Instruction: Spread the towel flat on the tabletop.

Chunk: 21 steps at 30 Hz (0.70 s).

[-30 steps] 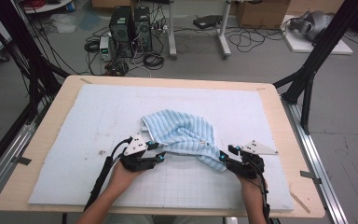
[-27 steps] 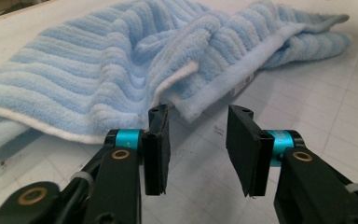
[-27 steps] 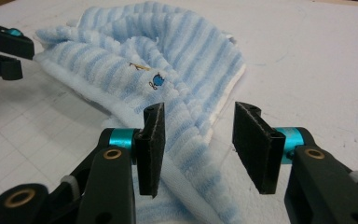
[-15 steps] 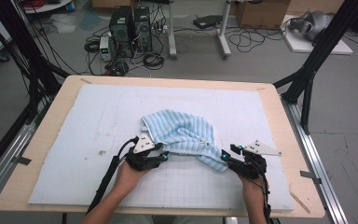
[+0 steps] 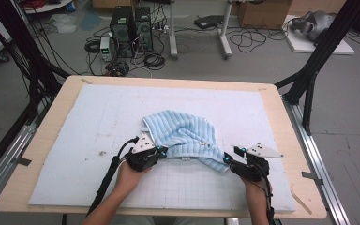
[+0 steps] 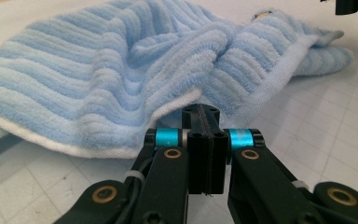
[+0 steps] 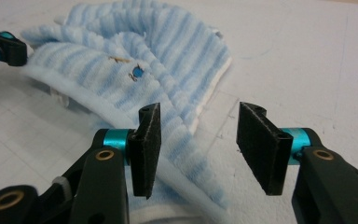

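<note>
while the blue striped towel lies crumpled on the white mat near the bench's front edge, the left claw sits pressed together with nothing between its jaws at the towel's hem, and the right claw stands spread, straddling the towel's near corner.

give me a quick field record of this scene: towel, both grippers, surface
towel: light blue, striped, crumpled near the middle of the mat
left gripper: jaws shut, tip at the towel's white hem; whether it pinches cloth is unclear
right gripper: jaws open, towel corner lying between them
mat: white, gridded, on a wooden table
small emblem: blue, on the towel
</note>
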### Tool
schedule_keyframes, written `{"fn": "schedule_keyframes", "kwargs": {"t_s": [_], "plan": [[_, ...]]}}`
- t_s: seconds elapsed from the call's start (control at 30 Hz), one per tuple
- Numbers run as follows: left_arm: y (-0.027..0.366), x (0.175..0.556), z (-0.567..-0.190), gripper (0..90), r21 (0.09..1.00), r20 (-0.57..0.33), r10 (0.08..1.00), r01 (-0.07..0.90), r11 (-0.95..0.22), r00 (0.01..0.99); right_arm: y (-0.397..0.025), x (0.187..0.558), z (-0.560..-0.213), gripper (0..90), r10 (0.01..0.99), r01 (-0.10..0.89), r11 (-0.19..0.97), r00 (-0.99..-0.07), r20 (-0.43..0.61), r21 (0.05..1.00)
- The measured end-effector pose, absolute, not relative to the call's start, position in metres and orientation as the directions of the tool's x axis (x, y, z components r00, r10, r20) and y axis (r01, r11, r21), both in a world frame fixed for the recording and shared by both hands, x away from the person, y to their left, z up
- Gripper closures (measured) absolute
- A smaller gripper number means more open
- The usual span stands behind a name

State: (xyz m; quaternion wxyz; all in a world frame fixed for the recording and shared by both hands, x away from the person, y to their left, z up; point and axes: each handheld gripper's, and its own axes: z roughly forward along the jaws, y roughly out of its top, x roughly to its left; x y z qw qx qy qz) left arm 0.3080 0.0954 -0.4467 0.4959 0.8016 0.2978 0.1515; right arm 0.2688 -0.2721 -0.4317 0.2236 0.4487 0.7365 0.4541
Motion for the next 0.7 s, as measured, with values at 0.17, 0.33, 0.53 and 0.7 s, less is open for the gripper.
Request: {"fn": "schedule_keyframes", "kwargs": {"t_s": [0.17,0.33,0.53,0.7], "plan": [[0.083,0.307,-0.449,46.4,0.856,0.026,0.656,0.322,-0.404,0.754,-0.273,0.268,-0.435,48.6,0.864,0.469,0.18,-0.495,0.088,0.865],[0.067,0.305,-0.452,62.7,0.797,0.122,0.603,0.284,-0.533,0.789,-0.272,0.268,-0.434,48.5,0.865,0.469,0.172,-0.493,0.095,0.866],[0.069,0.304,-0.451,83.3,0.8,0.106,0.574,0.274,-0.534,0.812,-0.273,0.267,-0.435,48.5,0.865,0.467,0.173,-0.492,0.093,0.867],[0.083,0.299,-0.445,83.3,0.824,0.045,0.565,0.29,-0.487,0.824,-0.277,0.263,-0.437,48.1,0.87,0.477,0.185,-0.485,0.082,0.859]]}}
